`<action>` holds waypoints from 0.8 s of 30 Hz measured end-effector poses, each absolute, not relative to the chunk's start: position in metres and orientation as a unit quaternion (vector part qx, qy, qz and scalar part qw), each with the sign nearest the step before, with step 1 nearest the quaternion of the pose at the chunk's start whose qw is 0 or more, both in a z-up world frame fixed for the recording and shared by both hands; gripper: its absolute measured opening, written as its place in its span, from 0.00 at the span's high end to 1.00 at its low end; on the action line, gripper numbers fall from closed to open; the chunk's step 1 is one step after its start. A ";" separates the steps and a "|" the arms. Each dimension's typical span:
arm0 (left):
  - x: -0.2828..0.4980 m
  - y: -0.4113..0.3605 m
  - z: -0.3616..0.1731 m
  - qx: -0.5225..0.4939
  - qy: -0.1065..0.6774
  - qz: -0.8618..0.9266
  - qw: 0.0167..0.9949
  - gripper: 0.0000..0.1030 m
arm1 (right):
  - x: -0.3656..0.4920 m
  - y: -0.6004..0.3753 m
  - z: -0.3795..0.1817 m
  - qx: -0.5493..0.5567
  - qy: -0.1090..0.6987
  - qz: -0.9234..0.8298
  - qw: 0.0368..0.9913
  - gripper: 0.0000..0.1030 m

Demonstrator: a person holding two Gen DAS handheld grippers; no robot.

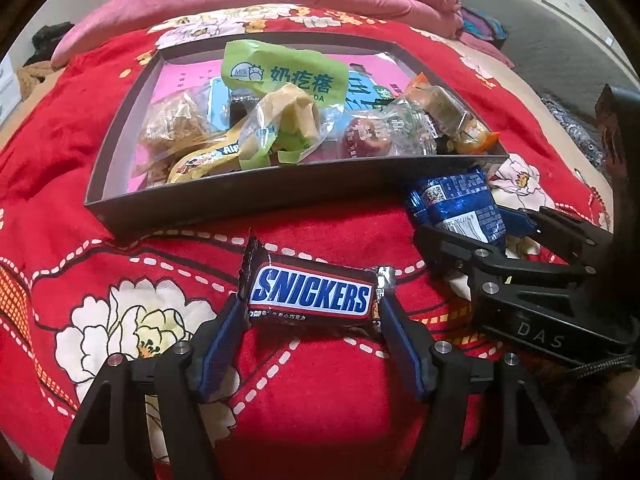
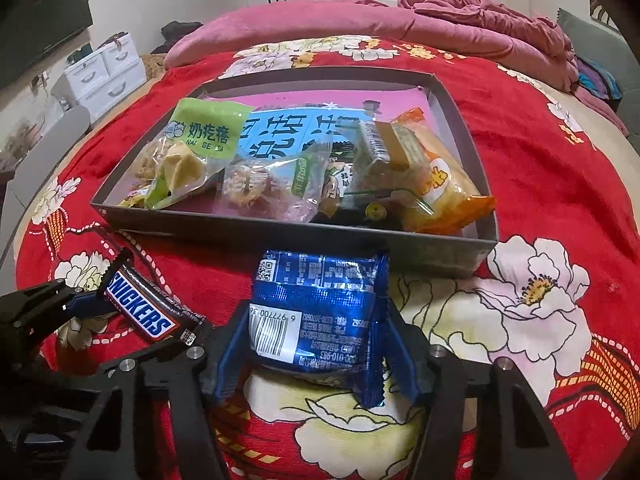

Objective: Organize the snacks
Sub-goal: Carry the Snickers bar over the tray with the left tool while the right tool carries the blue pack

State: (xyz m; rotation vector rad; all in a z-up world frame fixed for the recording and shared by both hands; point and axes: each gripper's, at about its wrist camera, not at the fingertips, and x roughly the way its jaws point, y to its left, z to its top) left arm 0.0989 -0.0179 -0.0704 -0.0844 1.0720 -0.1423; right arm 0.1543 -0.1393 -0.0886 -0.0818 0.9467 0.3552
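Left gripper [image 1: 312, 304] is clamping a Snickers bar [image 1: 310, 294] by its 2 short ends, blue pads pressing on the wrapper crimps. The bar is sitting crosswise between the fingers, label up, over the red floral blanket [image 1: 80, 152], just short of the near wall of the gray box [image 1: 240, 200].

Right gripper [image 2: 316, 340] is pinching a blue foil packet [image 2: 316, 312] from both sides; the packet is showing its barcode and QR side, its far end reaching close to the box's near wall, toward the near right corner. Cannot tell whether packet and wall are touching.

In the left wrist view the right gripper [image 1: 472, 236] is lying beside the bar, to its right, with the blue foil packet [image 1: 456, 204] between its fingers.

Inside the box, snacks are piling along the near wall: a green milk-curd bag [image 2: 200, 136] toward the left, a clear bag of brown pieces [image 2: 260, 192] in the middle, an orange bag [image 2: 440, 184] at the near right corner. A pink sheet [image 2: 360, 100] is covering the bare floor of the box toward the far wall.

A pink quilt [image 2: 400, 20] is bunching along the far edge of the bed.
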 end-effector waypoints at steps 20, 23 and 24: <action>0.105 -0.018 -0.069 -0.053 0.509 -0.064 0.856 0.43 | 0.148 -0.155 -0.079 -0.002 0.448 0.171 0.877 0.50; 0.103 -0.017 -0.068 -0.055 0.508 -0.067 0.857 0.45 | 0.146 -0.157 -0.076 0.004 0.445 0.172 0.879 0.50; 0.103 -0.016 -0.067 -0.056 0.507 -0.069 0.857 0.46 | 0.145 -0.158 -0.075 0.006 0.444 0.173 0.879 0.50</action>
